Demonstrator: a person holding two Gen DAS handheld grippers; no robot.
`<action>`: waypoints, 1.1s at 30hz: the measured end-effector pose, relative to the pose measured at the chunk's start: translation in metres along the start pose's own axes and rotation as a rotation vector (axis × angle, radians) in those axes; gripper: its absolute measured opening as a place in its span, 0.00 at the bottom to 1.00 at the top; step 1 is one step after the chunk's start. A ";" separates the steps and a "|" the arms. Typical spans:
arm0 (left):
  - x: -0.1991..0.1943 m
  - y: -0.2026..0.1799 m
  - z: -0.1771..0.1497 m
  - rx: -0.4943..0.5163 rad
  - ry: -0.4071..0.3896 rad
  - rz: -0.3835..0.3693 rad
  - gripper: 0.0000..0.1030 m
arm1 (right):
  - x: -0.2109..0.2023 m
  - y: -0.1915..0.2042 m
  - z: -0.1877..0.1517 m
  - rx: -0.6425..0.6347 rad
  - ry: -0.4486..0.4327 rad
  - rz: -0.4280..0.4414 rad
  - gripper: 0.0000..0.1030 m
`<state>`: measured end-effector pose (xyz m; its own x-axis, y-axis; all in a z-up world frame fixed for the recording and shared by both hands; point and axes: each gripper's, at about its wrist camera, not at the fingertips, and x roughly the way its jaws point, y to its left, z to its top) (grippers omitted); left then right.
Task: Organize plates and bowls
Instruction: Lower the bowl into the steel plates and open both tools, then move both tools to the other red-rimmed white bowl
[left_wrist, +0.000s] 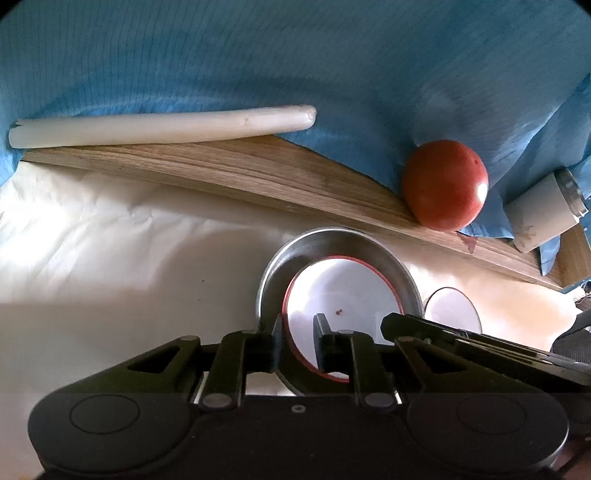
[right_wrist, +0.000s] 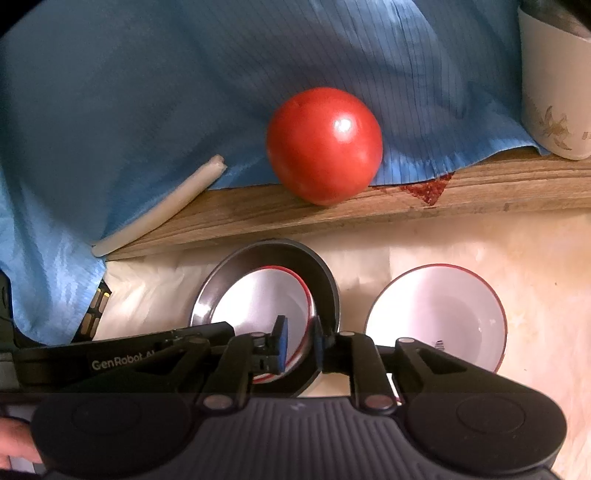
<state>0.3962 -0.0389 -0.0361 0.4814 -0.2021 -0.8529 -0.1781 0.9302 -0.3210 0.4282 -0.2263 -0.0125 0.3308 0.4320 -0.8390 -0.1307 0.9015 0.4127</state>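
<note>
A white bowl with a red rim sits inside a steel bowl on the pale tabletop; both also show in the right wrist view, the white bowl in the steel bowl. My left gripper is closed on the left rims of the two nested bowls. My right gripper is closed on their right rims. A second white red-rimmed bowl stands alone to the right; it also shows in the left wrist view.
A red tomato rests on a wooden board behind the bowls, against blue cloth. A white candle-like stick lies on the board's left. A white cup stands at the far right.
</note>
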 end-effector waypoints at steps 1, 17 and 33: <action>-0.001 0.000 -0.001 -0.001 -0.003 -0.001 0.18 | -0.002 0.000 0.000 0.001 -0.004 0.000 0.19; -0.033 -0.017 -0.014 0.009 -0.075 -0.042 0.59 | -0.071 -0.014 -0.020 0.012 -0.172 -0.091 0.64; -0.025 -0.087 -0.039 0.069 -0.007 -0.222 0.97 | -0.136 -0.079 -0.061 0.154 -0.273 -0.239 0.98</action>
<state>0.3657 -0.1265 -0.0032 0.5084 -0.4020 -0.7615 -0.0083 0.8820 -0.4712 0.3369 -0.3547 0.0476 0.5739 0.1690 -0.8013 0.1145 0.9523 0.2828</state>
